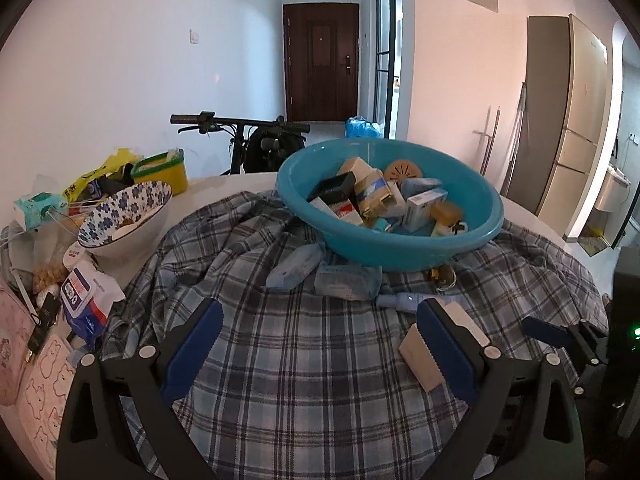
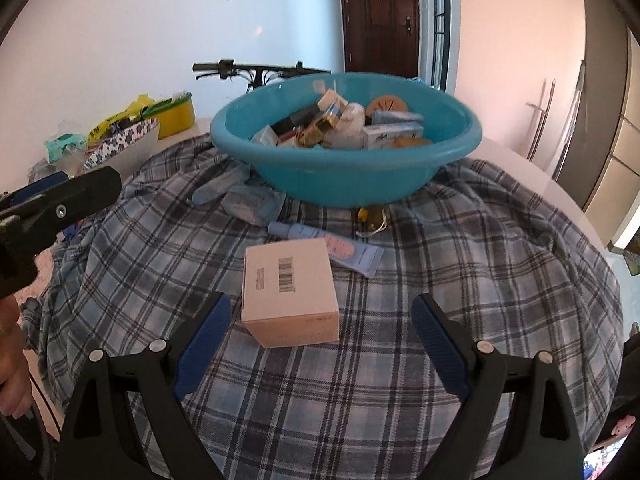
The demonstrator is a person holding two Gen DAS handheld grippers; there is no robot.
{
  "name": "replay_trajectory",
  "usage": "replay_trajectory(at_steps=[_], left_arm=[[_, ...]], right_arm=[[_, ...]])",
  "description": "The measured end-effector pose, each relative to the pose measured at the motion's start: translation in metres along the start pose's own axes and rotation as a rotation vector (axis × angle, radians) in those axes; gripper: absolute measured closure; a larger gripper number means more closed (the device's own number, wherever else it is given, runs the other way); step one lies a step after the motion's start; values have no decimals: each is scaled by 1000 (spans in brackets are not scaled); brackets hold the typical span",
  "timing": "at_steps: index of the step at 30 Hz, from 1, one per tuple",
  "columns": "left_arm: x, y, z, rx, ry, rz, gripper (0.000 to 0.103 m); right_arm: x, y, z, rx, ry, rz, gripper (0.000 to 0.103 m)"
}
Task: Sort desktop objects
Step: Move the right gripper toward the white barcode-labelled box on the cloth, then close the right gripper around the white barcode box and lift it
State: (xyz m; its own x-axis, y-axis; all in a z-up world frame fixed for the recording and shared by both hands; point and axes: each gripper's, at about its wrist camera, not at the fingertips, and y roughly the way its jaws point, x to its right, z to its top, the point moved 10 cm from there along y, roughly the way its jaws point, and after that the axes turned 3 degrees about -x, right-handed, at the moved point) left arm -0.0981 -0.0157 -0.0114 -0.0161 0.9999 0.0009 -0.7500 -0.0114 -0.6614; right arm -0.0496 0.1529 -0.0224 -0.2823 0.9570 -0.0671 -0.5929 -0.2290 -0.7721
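right tongs (image 2: 320, 344): spread wide, nothing gripped, hovering low over the plaid cloth (image 2: 360, 380) with the box right out front between the blue pads

left tongs (image 1: 320, 352): also wide open and holding nothing, sitting off to the left of the box, its right finger (image 1: 444, 348) overlapping the box from that camera

box (image 2: 290, 290): small cardboard cube, pale pinkish-tan, barcode label on top, sits flat on the cloth, a bit nearer the left pad

tube (image 2: 352, 250): soft light-blue squeeze tube with a pink patch, lying flat just behind the box

basin (image 2: 344, 176): round teal plastic, smooth, piled with small cartons and bottles, sits on the cloth beyond the tube

cloth: blue-grey checked fabric, pretty rumpled, draped over the white surface (image 1: 224, 182)

bowl (image 1: 124, 216): ceramic, blue flower print, off to the left with other clutter
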Motion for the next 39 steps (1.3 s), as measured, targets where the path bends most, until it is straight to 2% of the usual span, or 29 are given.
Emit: replay_trajectory(at_steps=[9,20,28,29,32,33,39], left_arm=[[2,9,-6,-27,20,8,4],[-1,20,-11,-55,16,-2,4],[-9,26,-14,-71,4,5,4],[-9,27,-14,-73,5,5,4],[-8,29,-14,-80,7,2,4],[-6,29,-14,-81,10,-3,4],[12,36,-15,-99,42,-30,4]], right_arm=[[-4,28,-14,-57,-8,-4,12],[-6,41,-10,-78,1,14,12],[-6,52,-5,-86,-28,-24,12],[-4,52,-4,-82,-33,-35,17],[0,53,-5,-93,-26,-44,41],[2,53,-5,-92,-15,-40,45],[20,42,-2,-68,29,-46,45]])
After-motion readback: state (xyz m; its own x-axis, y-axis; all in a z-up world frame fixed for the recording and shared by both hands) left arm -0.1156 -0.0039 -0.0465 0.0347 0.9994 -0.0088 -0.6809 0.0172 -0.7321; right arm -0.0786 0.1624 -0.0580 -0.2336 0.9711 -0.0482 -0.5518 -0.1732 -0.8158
